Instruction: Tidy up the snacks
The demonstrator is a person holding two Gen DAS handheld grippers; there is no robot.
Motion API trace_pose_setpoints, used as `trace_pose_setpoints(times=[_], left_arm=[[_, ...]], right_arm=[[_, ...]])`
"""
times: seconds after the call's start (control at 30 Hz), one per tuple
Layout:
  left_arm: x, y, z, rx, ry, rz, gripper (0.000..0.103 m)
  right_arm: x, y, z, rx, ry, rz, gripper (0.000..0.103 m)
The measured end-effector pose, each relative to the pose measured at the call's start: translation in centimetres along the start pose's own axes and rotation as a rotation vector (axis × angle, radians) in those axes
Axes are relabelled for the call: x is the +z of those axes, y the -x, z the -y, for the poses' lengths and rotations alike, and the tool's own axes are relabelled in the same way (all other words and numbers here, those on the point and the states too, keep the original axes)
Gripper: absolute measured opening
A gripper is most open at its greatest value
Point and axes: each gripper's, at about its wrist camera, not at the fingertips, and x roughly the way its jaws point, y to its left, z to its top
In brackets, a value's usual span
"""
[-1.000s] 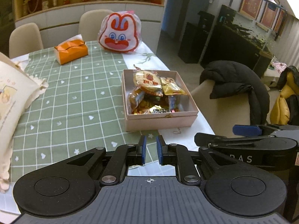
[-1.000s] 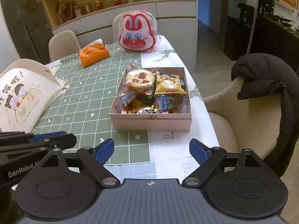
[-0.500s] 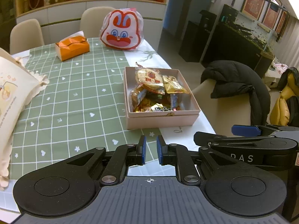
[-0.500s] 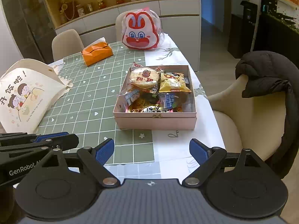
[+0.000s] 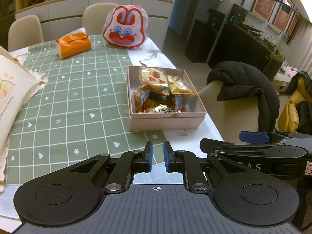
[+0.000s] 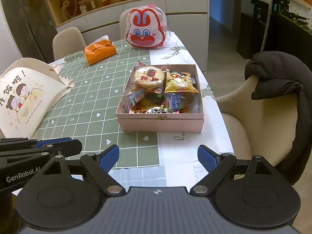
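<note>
An open pink box [image 5: 165, 120] [image 6: 161, 124] sits near the table's right edge, filled with several wrapped snacks. A round rice cracker pack [image 5: 154, 78] [image 6: 149, 77] lies on top at the back, a yellow packet [image 5: 180, 86] [image 6: 180, 82] beside it. My left gripper [image 5: 156, 156] is shut and empty, held over the near table edge in front of the box. My right gripper [image 6: 158, 159] is wide open and empty, also short of the box. Each gripper shows at the side of the other's view.
A rabbit-face bag [image 5: 125, 31] [image 6: 146, 31] and an orange tissue box [image 5: 73, 44] [image 6: 99, 51] stand at the far end. A cream tote bag [image 5: 11, 89] [image 6: 25, 95] lies at left. A chair with a black jacket [image 5: 245, 85] [image 6: 280, 81] stands right of the table.
Both grippers have drawn back and risen a little from the box, which looks smaller and farther. Jaw states are unchanged.
</note>
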Motion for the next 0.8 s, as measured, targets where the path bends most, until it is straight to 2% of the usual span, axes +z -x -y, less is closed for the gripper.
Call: trace_pose_setpoints(times=[0.5, 0.8], left_arm=[[-0.1, -0.6, -0.1, -0.004, 0.008, -0.02, 0.016], [-0.5, -1.2, -0.3, 0.023, -0.013, -0.005, 0.016]], right_arm=[[-0.1, -0.1, 0.1, 0.003, -0.006, -0.002, 0.088], [0.0, -0.4, 0.1, -0.01, -0.01, -0.003, 0.088]])
